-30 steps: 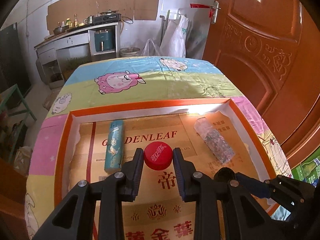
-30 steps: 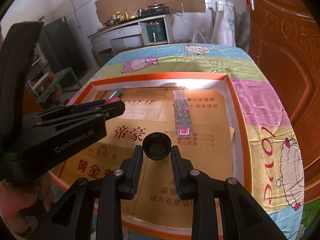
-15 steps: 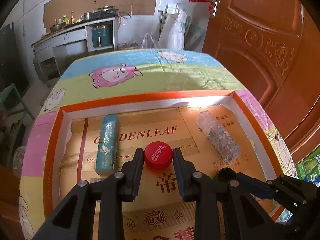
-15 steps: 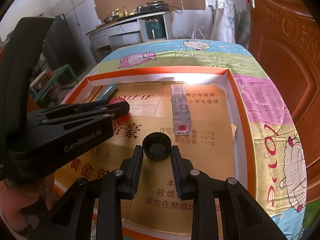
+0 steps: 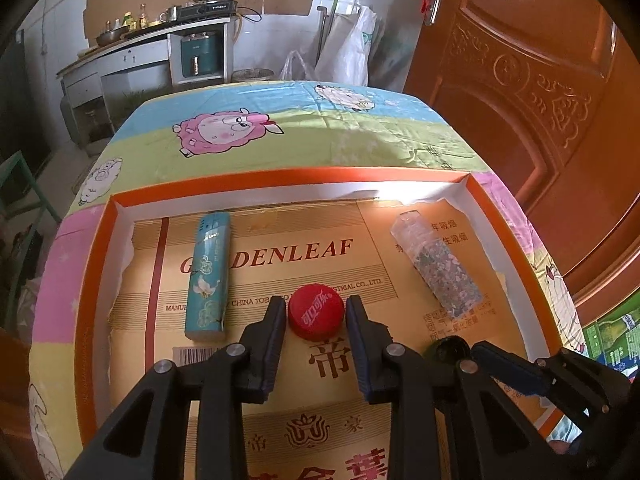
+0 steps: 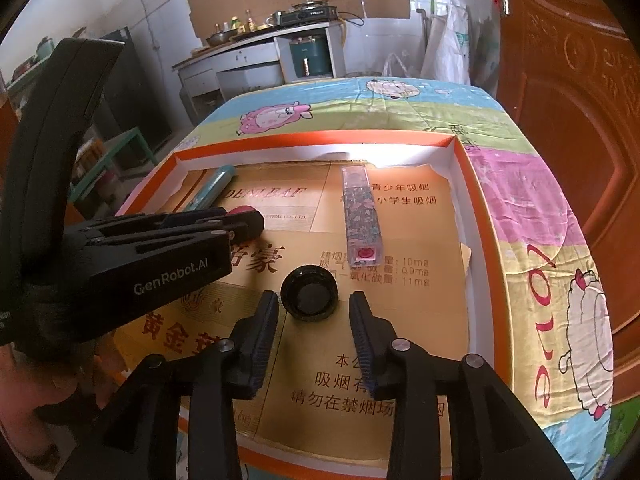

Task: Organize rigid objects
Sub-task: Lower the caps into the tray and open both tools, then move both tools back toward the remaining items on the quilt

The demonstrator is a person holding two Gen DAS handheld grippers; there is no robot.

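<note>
A shallow orange-rimmed tray (image 5: 280,178) lined with gold cardboard lies on the table. At its middle, my left gripper (image 5: 316,300) is shut on a red bottle cap (image 5: 316,318), which sits at the fingertips. To the right, my right gripper (image 6: 314,296) has its jaws opening. A black cap (image 6: 309,298) lies open side up on the tray floor between them, with a gap at each pad. A teal lighter (image 5: 208,276) lies at the left of the tray. A clear flower-patterned case (image 5: 436,268) lies at the right.
The tray sits on a table covered by a cartoon sheep cloth (image 5: 224,130). A brown wooden door (image 5: 520,80) stands close on the right. A kitchen counter (image 5: 160,36) lines the back wall and a green stool (image 6: 120,148) stands to the left.
The right gripper's jaws have spread away from the black cap, which stays on the tray floor. The left gripper has tipped slightly and still holds the red cap.
</note>
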